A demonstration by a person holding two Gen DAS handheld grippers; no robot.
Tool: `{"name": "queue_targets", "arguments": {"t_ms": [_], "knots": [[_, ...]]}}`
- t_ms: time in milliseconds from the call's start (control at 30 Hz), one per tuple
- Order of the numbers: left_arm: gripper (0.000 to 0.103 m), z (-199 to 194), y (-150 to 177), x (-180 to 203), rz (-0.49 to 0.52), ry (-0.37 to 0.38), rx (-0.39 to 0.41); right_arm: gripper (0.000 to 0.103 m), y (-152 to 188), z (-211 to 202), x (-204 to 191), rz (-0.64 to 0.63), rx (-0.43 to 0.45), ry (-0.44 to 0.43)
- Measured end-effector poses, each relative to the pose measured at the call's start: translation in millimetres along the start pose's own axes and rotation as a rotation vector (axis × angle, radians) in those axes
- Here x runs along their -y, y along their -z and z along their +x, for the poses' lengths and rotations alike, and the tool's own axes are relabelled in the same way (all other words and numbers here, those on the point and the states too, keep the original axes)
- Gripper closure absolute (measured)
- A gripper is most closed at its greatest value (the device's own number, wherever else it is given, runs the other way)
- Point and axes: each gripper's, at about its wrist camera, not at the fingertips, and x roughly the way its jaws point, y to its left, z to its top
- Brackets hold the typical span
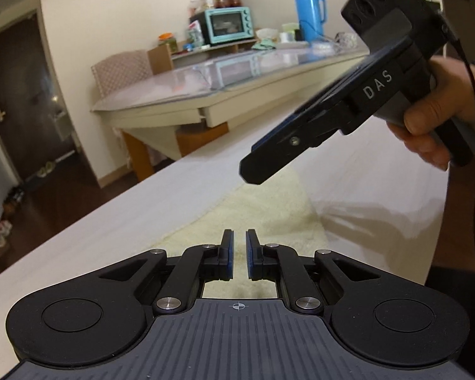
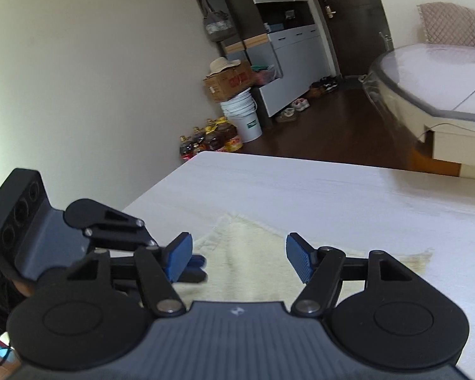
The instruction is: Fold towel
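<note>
A cream fluffy towel (image 2: 256, 262) lies flat on a white table (image 2: 348, 196). Above its near edge, the left gripper (image 1: 239, 255) has its blue pads nearly together, pinching nothing. The right gripper (image 2: 239, 259) hovers over the towel, jaws spread, empty.

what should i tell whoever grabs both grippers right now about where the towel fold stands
Left gripper: fingers nearly shut, nothing visibly pinched between them, just above the towel.
Right gripper: fingers open and empty, above the towel, with the left one close on its left.
Towel: cream, lying flat on the white table; one corner points away in the right wrist view. How far the fold has got cannot be told from these views.
Left: grip an edge with each gripper, carry it over, lay the fold, smooth it.
</note>
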Motion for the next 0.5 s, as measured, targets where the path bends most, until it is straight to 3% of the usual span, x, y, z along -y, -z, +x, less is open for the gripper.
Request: {"name": "queue_targets", "arguments": {"t_ms": [233,333,400,500], "knots": [[0.087,18.7,9.5,-54.4,-0.247,-0.095,-0.076,0.026,-0.2,5.3,-2.8,-0.050,-0.001,0.048],[0.078,29.3,12.6,-69.5,-0.305,-0.093,-0.101,0.025,2.1,7.7,-2.6,-0.051,-0.008,0.056],[0.064,36.3,13.3,-75.4,-0.329,-0.092,-0.115,0.025,3.5,8.9,-3.0,-0.052,-0.012,0.061],[0.064,40.9,13.7,-80.7,-0.340,-0.096,-0.105,0.025,5.6,9.3,-2.3,-0.049,-0.015,0.066]]}}
